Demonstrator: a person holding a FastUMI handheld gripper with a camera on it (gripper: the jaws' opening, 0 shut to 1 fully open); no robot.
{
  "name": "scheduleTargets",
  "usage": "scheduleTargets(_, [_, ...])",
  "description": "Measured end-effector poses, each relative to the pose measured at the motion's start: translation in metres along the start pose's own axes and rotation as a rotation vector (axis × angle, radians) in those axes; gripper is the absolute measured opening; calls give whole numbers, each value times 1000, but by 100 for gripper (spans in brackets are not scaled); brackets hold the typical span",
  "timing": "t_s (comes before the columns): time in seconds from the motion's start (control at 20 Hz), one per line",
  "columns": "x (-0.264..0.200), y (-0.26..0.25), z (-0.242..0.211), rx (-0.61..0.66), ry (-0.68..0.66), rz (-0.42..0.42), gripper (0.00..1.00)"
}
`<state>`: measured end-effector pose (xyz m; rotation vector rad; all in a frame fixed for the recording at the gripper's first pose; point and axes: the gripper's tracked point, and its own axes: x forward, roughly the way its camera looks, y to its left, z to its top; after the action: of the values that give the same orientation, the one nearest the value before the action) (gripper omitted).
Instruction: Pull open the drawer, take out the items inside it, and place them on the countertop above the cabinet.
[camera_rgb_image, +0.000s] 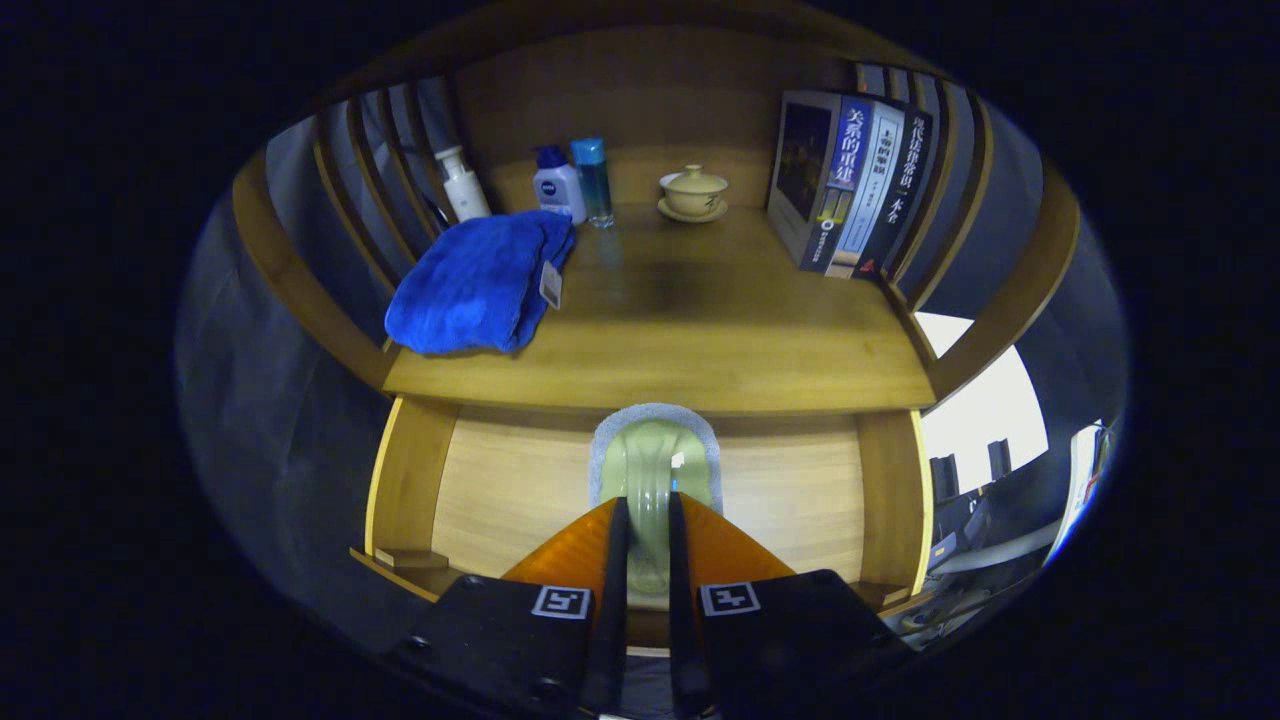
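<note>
Gripper view: gripper (648, 535) fingers closed tight on a pale green cloth (655, 470), lifted above the open drawer (500, 490), just under the countertop (700, 330) front edge. Countertop already has a blue towel (480, 280), bottles (560, 185), lidded cup (693, 190), books (850, 185). Risks, judging from here: cloth held by a thin fold, could slip out; its hanging end could catch the counter lip on the way up; placing too far left lands it on the towel; overreach knocks the cup
</note>
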<state>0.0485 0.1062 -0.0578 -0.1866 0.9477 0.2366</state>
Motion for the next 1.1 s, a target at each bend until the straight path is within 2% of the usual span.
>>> scheduleTargets(0.55, [18, -15, 81, 53, -45, -42, 27])
scheduleTargets(0.7, [28, -14, 104, 69, -62, -36, 26])
scheduleTargets(0.8, [35, -7, 117, 125, -64, -15, 26])
scheduleTargets(0.9, [42, -19, 128, 91, -60, -53, 26])
scheduleTargets(1.1, [54, -18, 141, 107, -67, -54, 26])
